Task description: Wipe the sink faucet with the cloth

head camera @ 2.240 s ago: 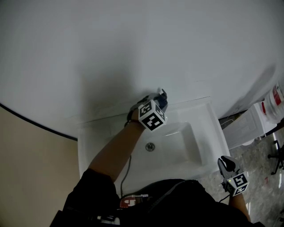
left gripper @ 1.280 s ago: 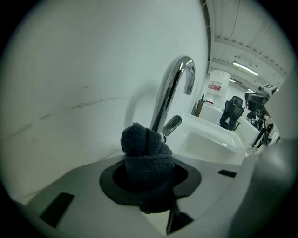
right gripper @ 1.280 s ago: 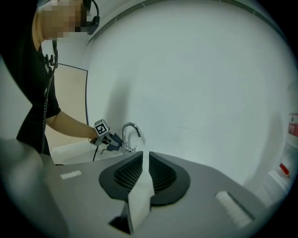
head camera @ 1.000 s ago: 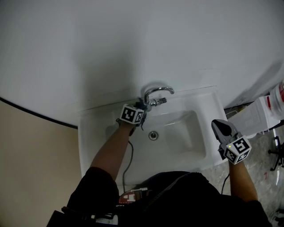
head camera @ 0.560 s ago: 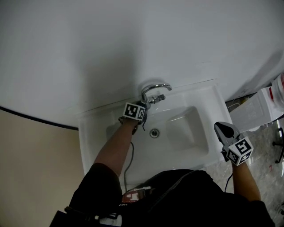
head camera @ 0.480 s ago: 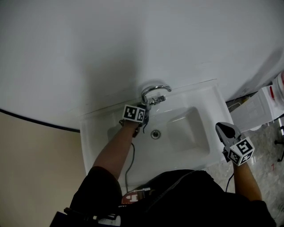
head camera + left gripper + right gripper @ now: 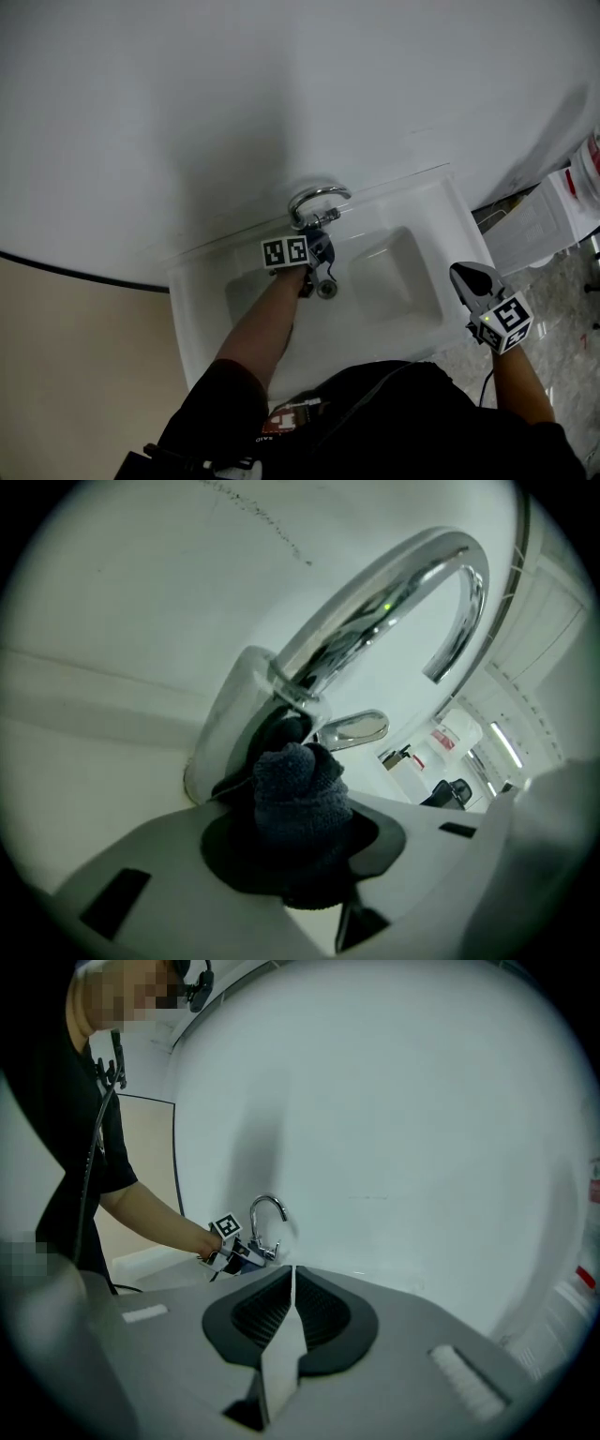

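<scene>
We note the left gripper (image 7: 320,253) clamped on a dark blue terry cloth (image 7: 300,794) at the base of the curved chrome faucet (image 7: 316,195) — rear rim of the white ceramic sink (image 7: 200,302). The right gripper (image 7: 467,276), jaws together, hangs beyond the sink's right edge.

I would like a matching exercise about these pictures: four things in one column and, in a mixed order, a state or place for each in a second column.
Column one:
1. cloth
2. faucet
3. right hand-held gripper
4. left hand-held gripper

Column two:
A. shut and empty, off the right side of the sink
B. dark, clamped between two jaws
C. chrome, curved, at the back of the sink
D. grips the cloth by the faucet's base

Pairs: 1-B, 2-C, 3-A, 4-D
</scene>
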